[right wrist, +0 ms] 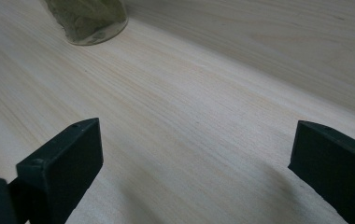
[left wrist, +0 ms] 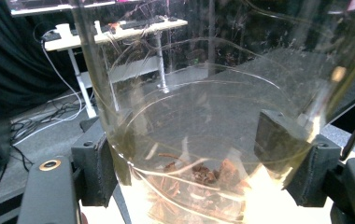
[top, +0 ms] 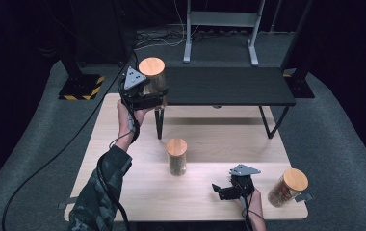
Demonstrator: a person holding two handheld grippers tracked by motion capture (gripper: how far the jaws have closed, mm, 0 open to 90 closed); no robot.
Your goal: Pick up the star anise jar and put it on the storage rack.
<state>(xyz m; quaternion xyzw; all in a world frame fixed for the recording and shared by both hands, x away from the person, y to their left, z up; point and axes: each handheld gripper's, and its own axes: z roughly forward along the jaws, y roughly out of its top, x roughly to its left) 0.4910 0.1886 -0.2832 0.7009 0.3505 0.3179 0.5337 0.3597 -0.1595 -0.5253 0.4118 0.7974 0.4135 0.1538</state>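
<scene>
Glass jar (top: 153,82) with a wooden lid, clamped between the left gripper (left wrist: 203,154) fingers low on its wall, held at the left end of the black shelf (top: 229,86). Probably rigid, smooth, slippery, breakable — best gripped mid-body, not by the lid. Light load: a little star anise (left wrist: 203,175) at the bottom. Right gripper (top: 232,187) fingers apart, low over the bench (top: 210,139). 3 jars, 2 grippers.

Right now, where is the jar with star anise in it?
High view, upper left: the star anise jar is gripped by the left gripper at the left end of the black shelf.
</scene>
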